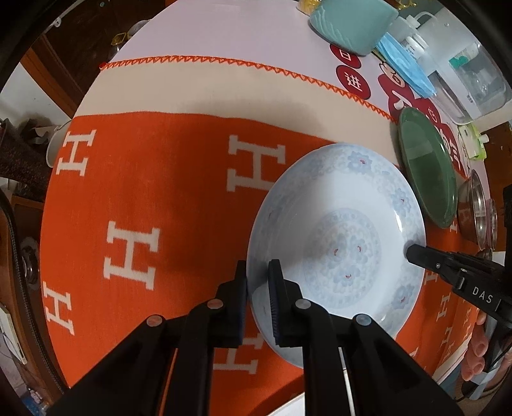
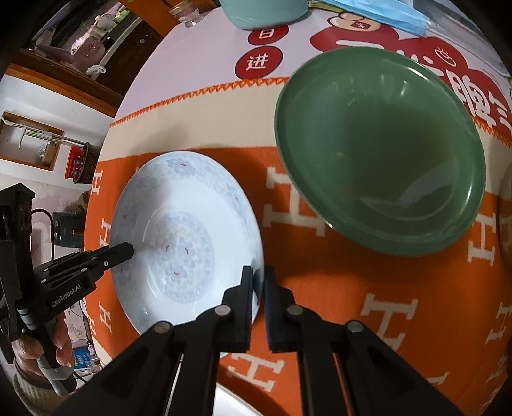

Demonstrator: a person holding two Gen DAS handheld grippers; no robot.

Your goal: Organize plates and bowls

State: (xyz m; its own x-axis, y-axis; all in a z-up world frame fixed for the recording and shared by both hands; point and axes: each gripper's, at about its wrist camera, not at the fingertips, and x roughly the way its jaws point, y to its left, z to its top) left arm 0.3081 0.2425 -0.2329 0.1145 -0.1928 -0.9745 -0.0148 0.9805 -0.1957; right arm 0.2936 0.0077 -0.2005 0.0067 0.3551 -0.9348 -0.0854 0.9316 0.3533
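Table [image 1: 224, 35]: a pale surface with red printed badges at its far side; clutter of a teal container [image 1: 352, 22], blue face masks [image 1: 406, 68] and clear plastic tubs [image 1: 464, 73] lies along the far right edge.
Orange cloth [image 1: 153, 179]: spread over the near part of the table, white H letters woven in, a cream band and orange zigzag stitching at its far edge.
White plate [image 1: 339, 243]: a wide, deep plate with faint blue flower print, resting on the orange cloth and gripped on two opposite sides of its rim.
Green plate [image 2: 380, 153]: a plain, deep green dish just beside the white plate on its right, partly on the cloth and partly over the red print; it does not touch either gripper.
Steel bowls [image 1: 478, 217]: small metal bowls at the far right, just beyond the green plate.
Left gripper [image 1: 257, 288]: pointing steeply down at the left rim of the white plate; its two pads are clamped on the rim, one outside and one inside the dish.
Right gripper [image 2: 258, 288]: also angled steeply down, pinching the right rim of the white plate, one finger inside and one outside.
Left hand [image 2: 48, 345]: wrapped around the handle below the gripper body.
Right hand [image 1: 480, 348]: fingertips show curled around its handle at the picture's right edge.
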